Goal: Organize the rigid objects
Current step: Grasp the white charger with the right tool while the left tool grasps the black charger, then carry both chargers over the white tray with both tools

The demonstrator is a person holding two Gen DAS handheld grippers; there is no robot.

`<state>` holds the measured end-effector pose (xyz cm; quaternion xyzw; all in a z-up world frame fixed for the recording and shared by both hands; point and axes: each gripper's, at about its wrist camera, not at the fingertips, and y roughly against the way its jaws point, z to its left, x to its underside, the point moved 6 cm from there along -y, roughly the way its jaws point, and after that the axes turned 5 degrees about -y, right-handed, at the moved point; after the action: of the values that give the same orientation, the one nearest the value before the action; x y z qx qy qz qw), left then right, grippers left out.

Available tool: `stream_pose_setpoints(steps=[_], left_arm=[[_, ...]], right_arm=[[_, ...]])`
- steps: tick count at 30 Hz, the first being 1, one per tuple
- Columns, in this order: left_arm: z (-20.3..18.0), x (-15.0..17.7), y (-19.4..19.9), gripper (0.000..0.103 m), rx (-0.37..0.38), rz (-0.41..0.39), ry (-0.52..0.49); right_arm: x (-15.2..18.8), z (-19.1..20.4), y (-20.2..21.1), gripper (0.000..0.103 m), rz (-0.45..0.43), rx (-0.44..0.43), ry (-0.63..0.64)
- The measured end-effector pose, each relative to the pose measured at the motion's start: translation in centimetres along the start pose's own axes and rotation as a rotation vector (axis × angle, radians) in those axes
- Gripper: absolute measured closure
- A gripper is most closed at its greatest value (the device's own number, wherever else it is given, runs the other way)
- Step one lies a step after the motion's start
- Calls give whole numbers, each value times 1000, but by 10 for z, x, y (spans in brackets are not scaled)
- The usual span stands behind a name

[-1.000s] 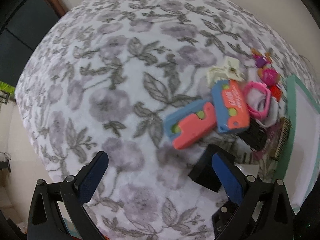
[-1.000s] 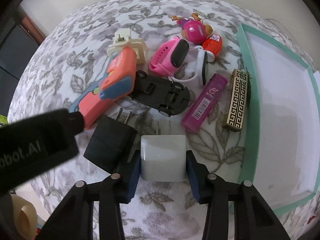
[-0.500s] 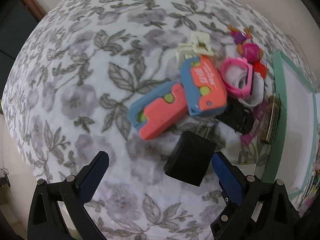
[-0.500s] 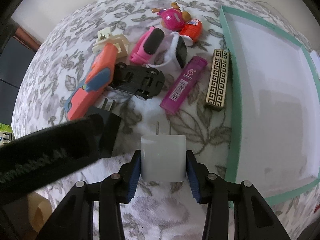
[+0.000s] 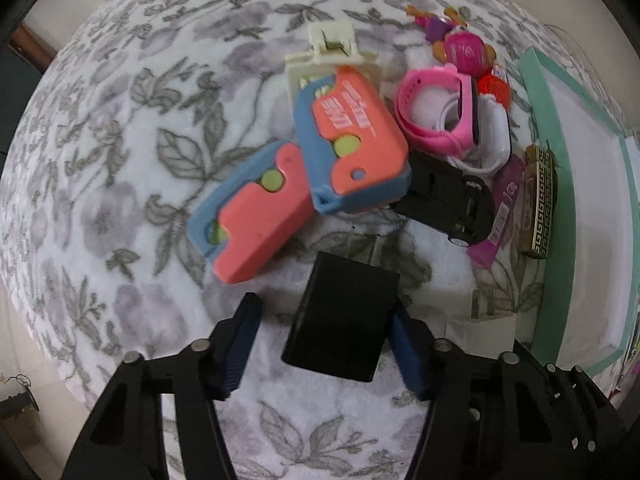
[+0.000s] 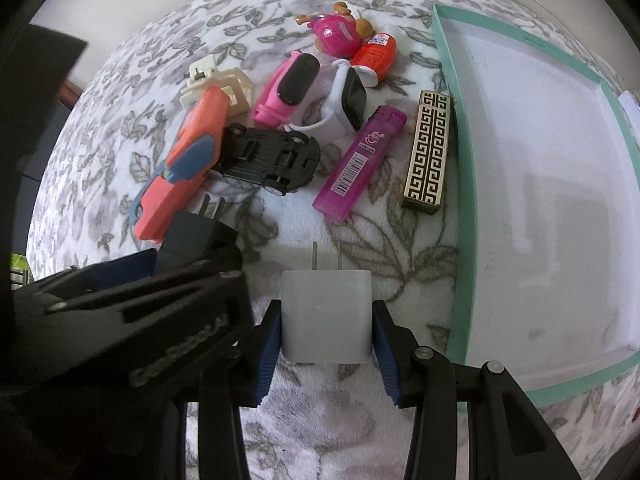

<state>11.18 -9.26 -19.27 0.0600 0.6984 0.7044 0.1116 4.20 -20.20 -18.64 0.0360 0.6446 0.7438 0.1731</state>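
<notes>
My right gripper (image 6: 326, 350) is shut on a white plug adapter (image 6: 326, 314), prongs pointing away, low over the floral cloth. My left gripper (image 5: 324, 344) straddles a black plug adapter (image 5: 344, 318); its right pad touches the adapter and a gap shows on the left side. The black adapter also shows in the right wrist view (image 6: 194, 240), with the left gripper's body in front of it. The white adapter shows at the right in the left wrist view (image 5: 482, 330).
A green-rimmed white tray (image 6: 464, 216) lies at the right. On the cloth lie a coral-and-blue toy (image 5: 304, 184), a black toy car (image 6: 268, 158), a pink watch (image 6: 290, 88), a purple lighter (image 6: 360, 164), a patterned gold box (image 6: 428, 152) and a cream clip (image 5: 332, 48).
My left gripper moved in over the black adapter and its jaws narrowed around it. My right gripper kept hold of the white adapter and drew back slightly.
</notes>
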Motion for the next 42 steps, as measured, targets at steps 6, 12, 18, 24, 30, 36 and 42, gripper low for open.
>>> stream_pose_setpoints(steps=[6,12,18,24,30,36,42], left_arm=[[-8,0,-3,44,3,-19,-12],[-15,-8,5,61,10,-29,-10],[-1,-9,19,61,25,-49,5],[6,-16,55,61,44,-133,54],[8,-26,104,61,88,-271,72],[-5,-35,133,61,82,-364,47],[-47,-55,151,61,100,-390,-30]], right_arm=[[1,-2,2,57,0,8,4],[1,2,-1,57,0,14,10],[1,2,1,57,12,3,0],[-2,-1,7,57,18,-19,-29],[-15,0,35,57,-52,-97,-64],[-44,-15,86,57,-235,-72,-114],[-74,-58,123,57,-364,49,-187]])
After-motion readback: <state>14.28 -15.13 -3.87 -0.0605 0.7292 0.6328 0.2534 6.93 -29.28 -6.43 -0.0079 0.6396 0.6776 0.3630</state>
